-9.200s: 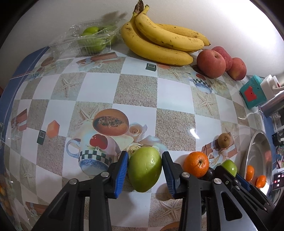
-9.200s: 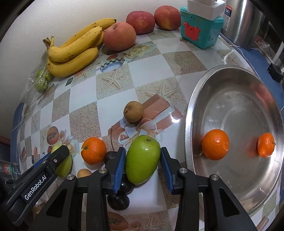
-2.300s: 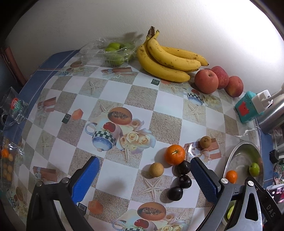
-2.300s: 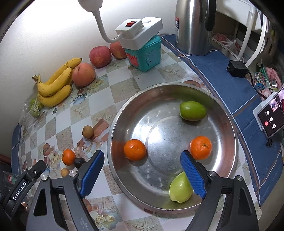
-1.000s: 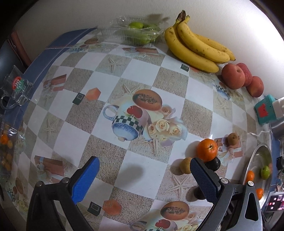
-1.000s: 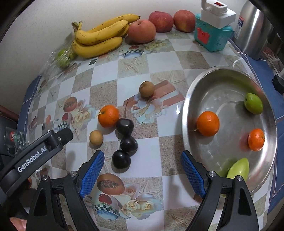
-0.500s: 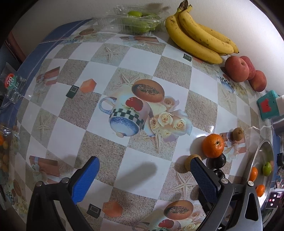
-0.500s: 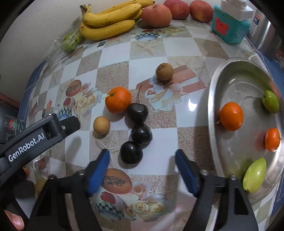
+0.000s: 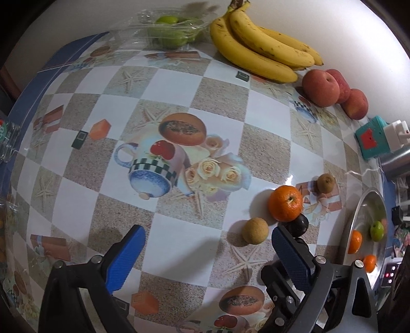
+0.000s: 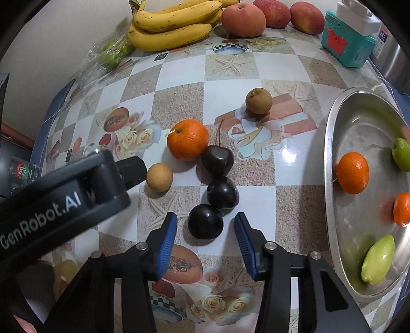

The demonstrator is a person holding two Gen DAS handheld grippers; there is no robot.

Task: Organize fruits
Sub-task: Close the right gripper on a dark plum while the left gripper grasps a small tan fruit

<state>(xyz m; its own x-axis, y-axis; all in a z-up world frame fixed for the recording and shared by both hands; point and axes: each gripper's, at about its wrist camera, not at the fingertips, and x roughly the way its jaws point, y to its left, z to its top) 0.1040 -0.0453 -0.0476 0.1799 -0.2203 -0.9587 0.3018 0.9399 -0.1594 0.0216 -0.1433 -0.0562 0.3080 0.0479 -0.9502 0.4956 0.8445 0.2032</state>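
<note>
Table covered in a checkered printed cloth. On it: three dark plums in a touching row, an orange touching the far plum, a tan round fruit just left of them, a brown one farther back. Steel bowl at right. Along the wall: bananas, three peaches, bagged green fruit, teal box, steel kettle.
</note>
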